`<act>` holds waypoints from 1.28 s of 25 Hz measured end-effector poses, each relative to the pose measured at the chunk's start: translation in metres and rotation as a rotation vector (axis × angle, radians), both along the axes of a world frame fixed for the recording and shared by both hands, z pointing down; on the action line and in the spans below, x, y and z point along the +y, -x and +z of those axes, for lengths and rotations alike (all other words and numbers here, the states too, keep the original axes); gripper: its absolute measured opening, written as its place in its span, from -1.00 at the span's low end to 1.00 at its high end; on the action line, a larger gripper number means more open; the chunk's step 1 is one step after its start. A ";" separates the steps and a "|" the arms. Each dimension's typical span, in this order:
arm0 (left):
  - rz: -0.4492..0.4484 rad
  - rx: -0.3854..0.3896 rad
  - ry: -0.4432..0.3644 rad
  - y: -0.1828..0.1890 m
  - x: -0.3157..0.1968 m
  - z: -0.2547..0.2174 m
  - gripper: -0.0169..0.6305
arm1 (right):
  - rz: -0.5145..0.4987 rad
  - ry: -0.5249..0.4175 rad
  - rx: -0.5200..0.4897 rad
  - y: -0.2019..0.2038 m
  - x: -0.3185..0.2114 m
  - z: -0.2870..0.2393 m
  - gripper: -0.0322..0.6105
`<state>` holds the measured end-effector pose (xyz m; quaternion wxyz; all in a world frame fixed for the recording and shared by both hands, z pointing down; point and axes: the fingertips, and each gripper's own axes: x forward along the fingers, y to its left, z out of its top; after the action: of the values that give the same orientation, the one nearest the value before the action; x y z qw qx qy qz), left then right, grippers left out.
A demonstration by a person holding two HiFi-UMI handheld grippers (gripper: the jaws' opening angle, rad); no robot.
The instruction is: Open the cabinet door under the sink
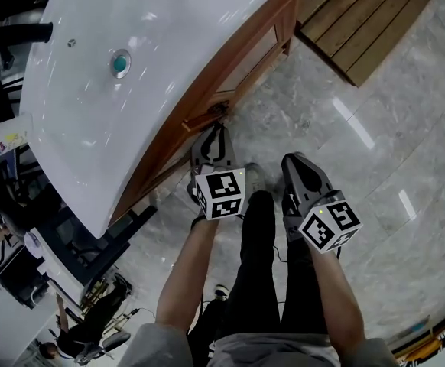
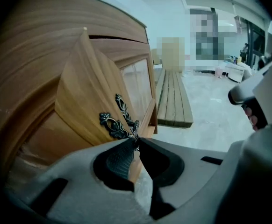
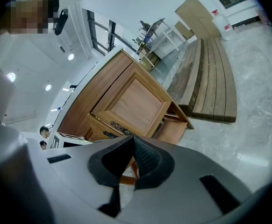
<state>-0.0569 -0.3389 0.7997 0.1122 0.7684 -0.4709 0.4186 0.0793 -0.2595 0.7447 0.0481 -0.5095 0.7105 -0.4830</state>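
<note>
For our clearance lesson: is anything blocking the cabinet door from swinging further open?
Nothing visible does. The left gripper has its jaws shut on the door handle, the cabinet door stands ajar, and only floor lies beyond its edge. The wooden platform sits off to the side; the right gripper hangs apart, shut.

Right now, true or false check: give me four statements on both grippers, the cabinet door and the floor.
1. The left gripper is shut on the door handle. True.
2. The right gripper grips a second handle. False: its jaws are together on nothing.
3. The cabinet door is fully closed. False: it stands partly open.
4. A slatted wooden platform lies on the floor. True.
</note>
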 end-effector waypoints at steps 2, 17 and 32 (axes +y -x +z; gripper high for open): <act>0.019 -0.018 0.007 -0.004 0.010 0.001 -0.82 | -0.014 -0.007 -0.008 0.002 -0.002 -0.002 -0.87; 0.255 -0.148 -0.035 -0.024 0.074 0.004 -0.82 | -0.061 -0.034 0.001 0.022 0.046 0.004 -0.87; 0.451 -0.173 -0.064 -0.020 0.172 0.001 -0.81 | 0.049 -0.038 0.043 0.044 0.174 0.009 -0.87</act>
<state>-0.0368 -0.1670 0.8004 -0.0492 0.8186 -0.3085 0.4819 0.0357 -0.0855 0.7539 0.0540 -0.5361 0.7077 -0.4570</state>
